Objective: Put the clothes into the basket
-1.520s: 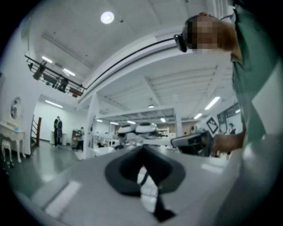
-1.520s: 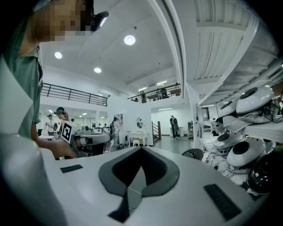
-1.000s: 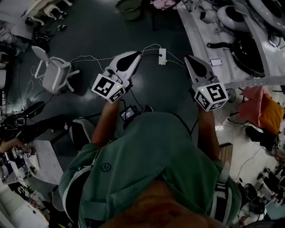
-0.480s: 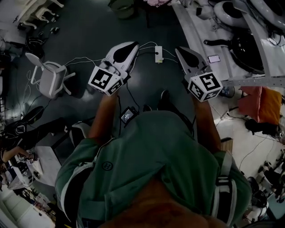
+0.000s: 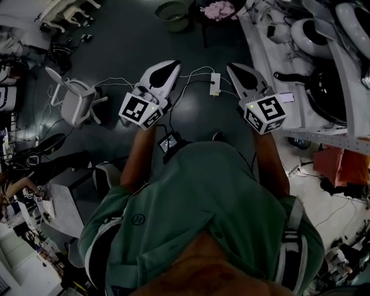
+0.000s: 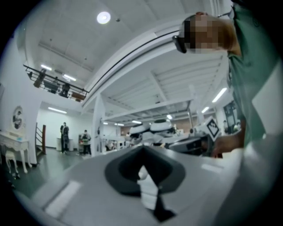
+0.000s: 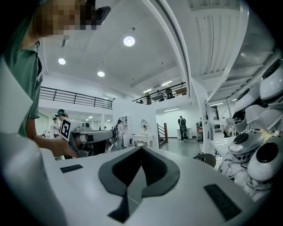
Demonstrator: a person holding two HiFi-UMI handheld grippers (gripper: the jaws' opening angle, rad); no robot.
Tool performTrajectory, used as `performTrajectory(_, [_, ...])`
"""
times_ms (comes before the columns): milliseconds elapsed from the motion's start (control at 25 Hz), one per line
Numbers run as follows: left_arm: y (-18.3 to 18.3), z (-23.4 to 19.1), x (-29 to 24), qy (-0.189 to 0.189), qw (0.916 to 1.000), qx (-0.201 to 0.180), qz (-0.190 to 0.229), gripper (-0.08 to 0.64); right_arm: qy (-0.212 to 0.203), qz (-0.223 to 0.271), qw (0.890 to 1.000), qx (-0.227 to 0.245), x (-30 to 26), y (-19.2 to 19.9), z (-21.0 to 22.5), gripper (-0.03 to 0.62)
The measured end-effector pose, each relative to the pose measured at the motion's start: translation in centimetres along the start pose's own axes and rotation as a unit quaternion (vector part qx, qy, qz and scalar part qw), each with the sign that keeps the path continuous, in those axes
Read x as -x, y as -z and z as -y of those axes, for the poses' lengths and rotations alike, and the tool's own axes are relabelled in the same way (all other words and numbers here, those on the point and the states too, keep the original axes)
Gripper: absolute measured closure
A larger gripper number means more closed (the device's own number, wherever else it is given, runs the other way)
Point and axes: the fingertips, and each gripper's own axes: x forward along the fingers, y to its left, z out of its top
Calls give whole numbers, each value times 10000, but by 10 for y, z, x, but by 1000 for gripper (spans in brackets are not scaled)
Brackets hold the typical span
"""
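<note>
In the head view, a green basket (image 5: 172,14) stands on the dark floor at the top edge. A pink garment (image 5: 217,9) lies just right of it. My left gripper (image 5: 173,64) and right gripper (image 5: 232,67) are held level side by side above the floor, well short of both. Both are shut with nothing between the jaws. In the left gripper view my left gripper (image 6: 142,149) points into a white hall, and the right gripper (image 6: 212,128) shows beside it. The right gripper view shows my right gripper (image 7: 141,149) with its jaws together.
A white chair (image 5: 75,101) stands to the left. A power strip (image 5: 215,85) with white cables lies on the floor between the grippers. A long table (image 5: 263,52) with white robot shells runs along the right. Orange and pink cloth (image 5: 342,166) lies at the far right. People stand far off in the hall.
Both grippers and the person have moved forward over the floor. The basket and the pink garment have come further into view at the top. The jaws stayed shut.
</note>
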Motion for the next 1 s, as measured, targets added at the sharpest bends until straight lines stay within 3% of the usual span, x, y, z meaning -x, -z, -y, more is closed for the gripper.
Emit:
performTrajectory(400, [8,-63,-16,-76,9999,90,-71,558,60,-173,9998,-104,-53,3,34,587])
performTrajectory(1000, [16,-211,-23,614,9976,242,211,557,773,-152,9969,-7,-194,-21,43,586])
